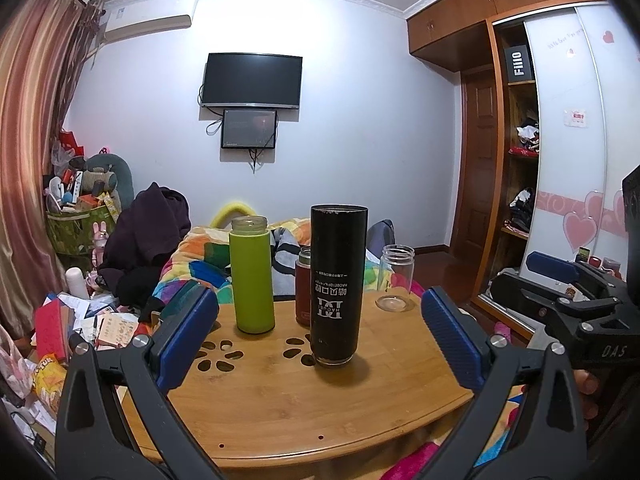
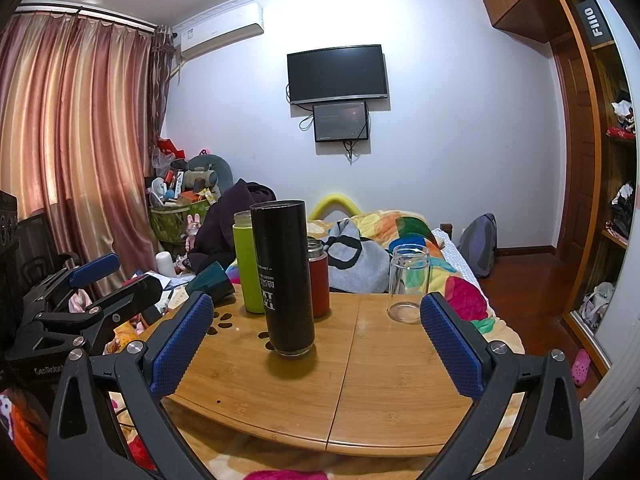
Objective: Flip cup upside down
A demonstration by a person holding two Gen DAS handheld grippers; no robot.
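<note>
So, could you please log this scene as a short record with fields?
surface: bamboo table
black cup: already inverted, print upside down, nearest the grippers
green bottle: upright, uncapped
red flask: behind the black cup
glass jar: upright, empty
left gripper: open, holding nothing
right gripper: open, holding nothing
</note>
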